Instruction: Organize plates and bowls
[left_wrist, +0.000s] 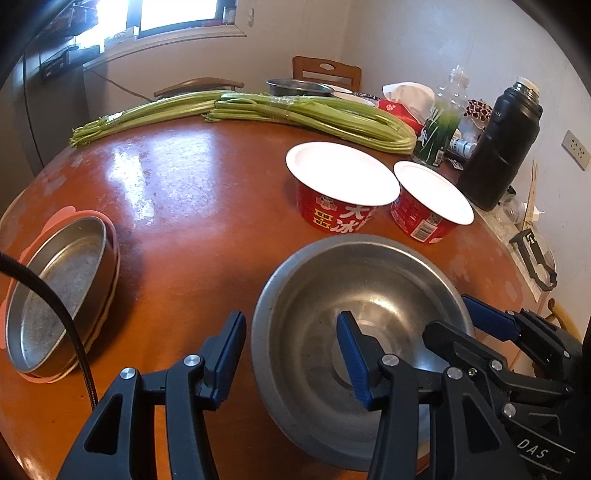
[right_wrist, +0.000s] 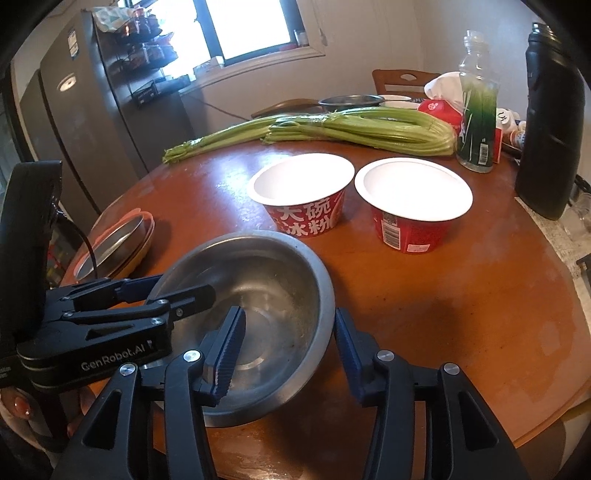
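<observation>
1. Left wrist view is showing the steel bowl (left_wrist: 354, 325) sitting on the table (left_wrist: 184, 206), near its front edge.
2. Left tongs (left_wrist: 291, 356) are straddling the bowl's left rim, part open, pads not pressing.
3. Right tongs (right_wrist: 290, 356) are straddling its right rim, also part open, gripping nothing.
4. Two red paper bowls (right_wrist: 306, 199) are standing behind; a metal dish (left_wrist: 55, 291) is resting on stacked plates at left.

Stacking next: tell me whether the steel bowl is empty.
Empty: the steel bowl shows bare metal inside in both views; only gripper fingers straddle its rim.
</observation>
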